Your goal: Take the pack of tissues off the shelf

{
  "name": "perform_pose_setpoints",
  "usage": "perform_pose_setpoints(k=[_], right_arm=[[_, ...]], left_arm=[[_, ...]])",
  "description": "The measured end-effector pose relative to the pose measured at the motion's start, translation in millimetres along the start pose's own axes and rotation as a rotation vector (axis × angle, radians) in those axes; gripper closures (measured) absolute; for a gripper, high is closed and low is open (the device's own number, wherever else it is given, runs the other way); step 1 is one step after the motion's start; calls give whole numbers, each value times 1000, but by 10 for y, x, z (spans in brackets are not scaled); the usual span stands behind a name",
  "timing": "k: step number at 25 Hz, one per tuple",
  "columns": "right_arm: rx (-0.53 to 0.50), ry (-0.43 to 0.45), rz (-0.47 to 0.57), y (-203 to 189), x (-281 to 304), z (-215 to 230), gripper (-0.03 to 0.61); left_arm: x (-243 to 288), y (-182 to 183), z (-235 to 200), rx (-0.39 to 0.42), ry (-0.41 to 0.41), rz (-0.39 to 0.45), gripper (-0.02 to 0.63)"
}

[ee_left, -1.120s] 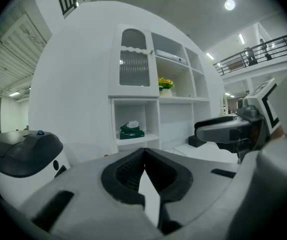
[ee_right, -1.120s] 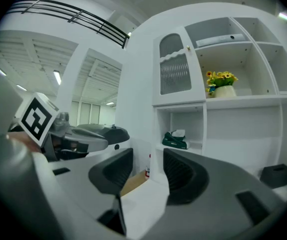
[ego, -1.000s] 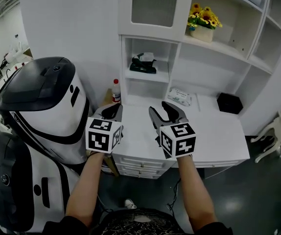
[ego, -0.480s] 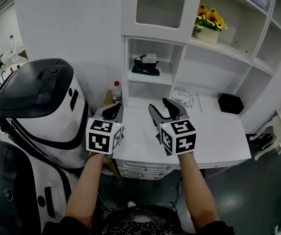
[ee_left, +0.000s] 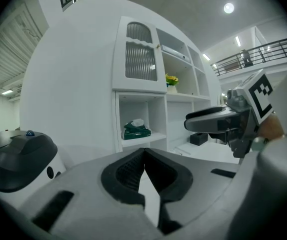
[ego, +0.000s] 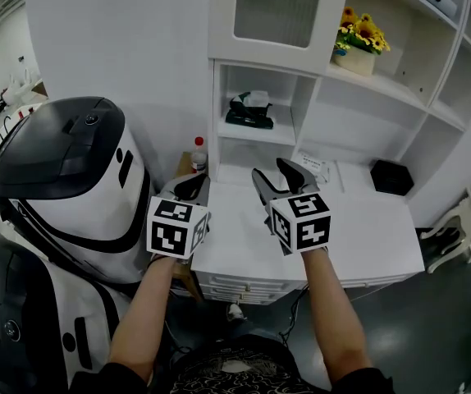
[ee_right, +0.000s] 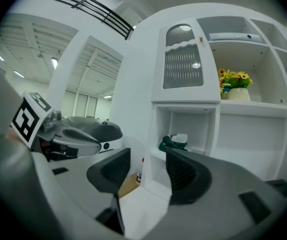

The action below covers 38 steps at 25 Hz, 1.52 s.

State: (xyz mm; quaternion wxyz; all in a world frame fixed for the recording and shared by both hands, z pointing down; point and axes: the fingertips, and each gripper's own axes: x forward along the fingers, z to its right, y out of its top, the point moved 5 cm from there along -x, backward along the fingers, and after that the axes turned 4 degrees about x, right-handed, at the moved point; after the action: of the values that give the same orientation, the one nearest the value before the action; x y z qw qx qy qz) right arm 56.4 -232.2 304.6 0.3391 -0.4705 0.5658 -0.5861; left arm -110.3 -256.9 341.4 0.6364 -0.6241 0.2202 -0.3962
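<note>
The pack of tissues (ego: pixel 249 110) is dark green with a white tissue sticking out of its top. It lies on the middle shelf of a narrow cubby (ego: pixel 256 130) in the white cabinet, and shows in the left gripper view (ee_left: pixel 136 130) and the right gripper view (ee_right: pixel 173 142) too. My right gripper (ego: pixel 272 171) (ee_right: pixel 146 159) hovers over the desk, below and in front of that cubby. Its jaws have just been opening and hold nothing. My left gripper (ego: pixel 190 185) (ee_left: pixel 143 154) is at the desk's left corner, with its jaws touching and empty.
A large white-and-black machine (ego: pixel 71 179) stands close on the left. A red-capped bottle (ego: pixel 198 150) sits between it and the cabinet. On the white desk (ego: pixel 358 228) lie a flat white packet (ego: pixel 311 164) and a black box (ego: pixel 391 177). Sunflowers in a pot (ego: pixel 363 39) occupy a higher shelf.
Both grippers have moved forward toward the cabinet. The right gripper's jaws have spread wider apart. The left gripper's jaws stay together.
</note>
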Motion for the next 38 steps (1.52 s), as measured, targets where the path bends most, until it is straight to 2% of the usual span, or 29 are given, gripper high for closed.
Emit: perform_pose_setpoints(k=[11, 24, 38], right_arm=[[-35, 20, 29, 171, 576, 315, 359], [-72, 47, -4, 170, 1291, 746, 348], [-120, 69, -51, 96, 1842, 1017, 337]], left_arm=[[442, 94, -331, 12, 40, 7, 606], [1190, 196, -558, 6, 43, 2, 606], [1721, 271, -756, -1, 45, 8, 606]])
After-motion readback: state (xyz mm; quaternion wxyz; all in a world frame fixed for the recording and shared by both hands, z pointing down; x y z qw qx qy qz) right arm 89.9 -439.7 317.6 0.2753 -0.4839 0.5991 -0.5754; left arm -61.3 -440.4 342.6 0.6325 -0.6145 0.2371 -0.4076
